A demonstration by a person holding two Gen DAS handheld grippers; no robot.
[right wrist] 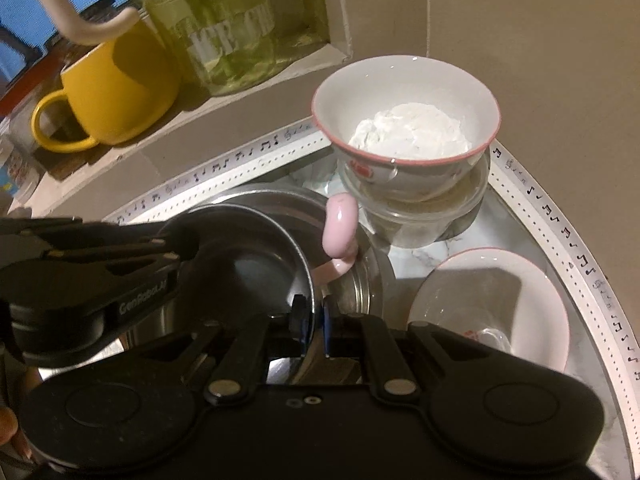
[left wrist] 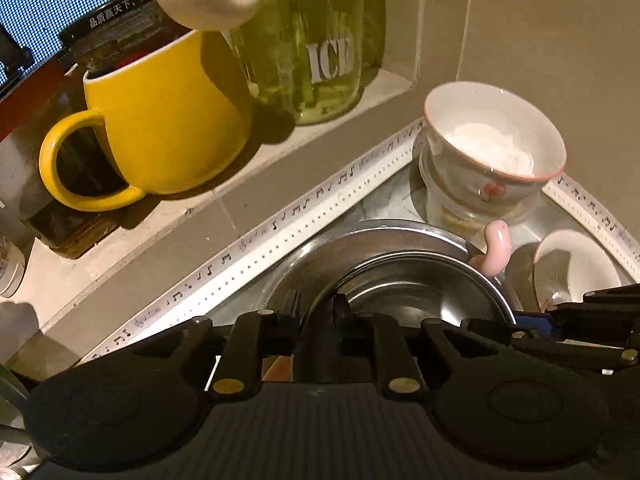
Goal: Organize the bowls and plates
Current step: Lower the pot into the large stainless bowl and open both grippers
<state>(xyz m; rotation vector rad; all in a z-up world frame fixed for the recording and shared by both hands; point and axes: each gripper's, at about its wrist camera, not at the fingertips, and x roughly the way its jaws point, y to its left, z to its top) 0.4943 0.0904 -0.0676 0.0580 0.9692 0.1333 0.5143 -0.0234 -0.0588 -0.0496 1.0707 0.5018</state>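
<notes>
Both jaws clamped on the steel bowl point(right wrist: 248, 264) rim, left and right sides.

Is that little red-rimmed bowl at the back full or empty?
Partly full: the bowl holds a white mound, powder or cream, well below its rim. It sits upright on a glass jar.

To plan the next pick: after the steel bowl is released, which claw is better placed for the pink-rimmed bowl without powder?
Probably the right. The right claw grips the rim of the steel bowl directly beside that pink-rimmed bowl; the left claw holds the opposite rim, farther from it.
</notes>
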